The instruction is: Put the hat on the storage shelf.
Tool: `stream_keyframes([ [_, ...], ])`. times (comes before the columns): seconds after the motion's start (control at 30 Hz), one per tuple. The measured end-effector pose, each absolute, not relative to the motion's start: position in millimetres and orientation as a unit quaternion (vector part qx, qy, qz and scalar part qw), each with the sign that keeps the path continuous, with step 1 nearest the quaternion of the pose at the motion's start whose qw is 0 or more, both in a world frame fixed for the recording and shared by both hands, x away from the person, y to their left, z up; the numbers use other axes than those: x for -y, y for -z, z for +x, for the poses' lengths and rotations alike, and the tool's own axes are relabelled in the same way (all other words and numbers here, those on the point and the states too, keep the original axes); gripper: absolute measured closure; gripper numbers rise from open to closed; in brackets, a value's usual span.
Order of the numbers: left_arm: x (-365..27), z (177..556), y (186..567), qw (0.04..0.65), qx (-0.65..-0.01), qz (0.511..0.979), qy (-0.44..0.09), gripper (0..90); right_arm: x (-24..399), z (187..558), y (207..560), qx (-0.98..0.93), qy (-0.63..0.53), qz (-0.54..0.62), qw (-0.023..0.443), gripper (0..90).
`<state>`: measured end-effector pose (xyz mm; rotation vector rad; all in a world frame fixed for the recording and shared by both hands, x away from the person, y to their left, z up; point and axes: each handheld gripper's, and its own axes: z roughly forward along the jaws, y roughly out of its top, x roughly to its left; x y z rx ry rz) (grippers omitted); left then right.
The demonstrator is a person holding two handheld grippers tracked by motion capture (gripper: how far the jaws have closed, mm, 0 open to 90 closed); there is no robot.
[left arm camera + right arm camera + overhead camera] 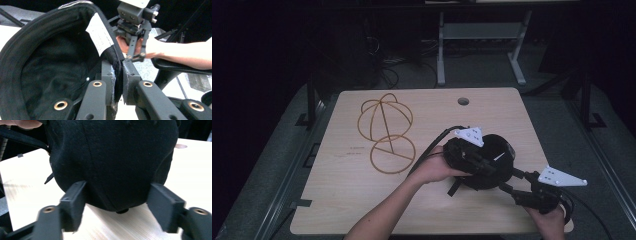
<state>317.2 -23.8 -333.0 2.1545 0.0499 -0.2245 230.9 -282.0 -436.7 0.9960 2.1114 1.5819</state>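
left tongs (pixel 117 75) pinch cap (pixel 50 75) rim, steadying it | right tongs (pixel 117 205) spread around crown | wire frame (pixel 384 132) at 10 o'clock on table (pixel 337 200)

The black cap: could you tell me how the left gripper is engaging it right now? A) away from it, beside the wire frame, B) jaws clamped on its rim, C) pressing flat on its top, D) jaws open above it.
B: in the left gripper view the left gripper has its jaws closed on the rim of the black cap, fabric pinched between them.
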Motion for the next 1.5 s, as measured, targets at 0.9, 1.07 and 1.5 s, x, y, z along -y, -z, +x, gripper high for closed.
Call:
stream_keyframes([
  [0.9, 19.8, 310.7, 333.9, 0.422, -0.053, 0.905, 0.018, 59.8, 272.5, 227.8, 433.0, -0.757, -0.535, 0.336, 0.168, 84.5],
  [1.07, 12.1, 309.9, 331.0, 0.43, -0.057, 0.901, 0.018, 54.1, 275.2, 228.8, 432.6, -0.755, -0.534, 0.341, 0.17, 84.6],
  [1.5, -29.1, 302.5, 336.5, 0.441, -0.085, 0.894, -0.008, 49.2, 282.0, 234.9, 420.9, -0.755, -0.53, 0.345, 0.172, 85.7],
])
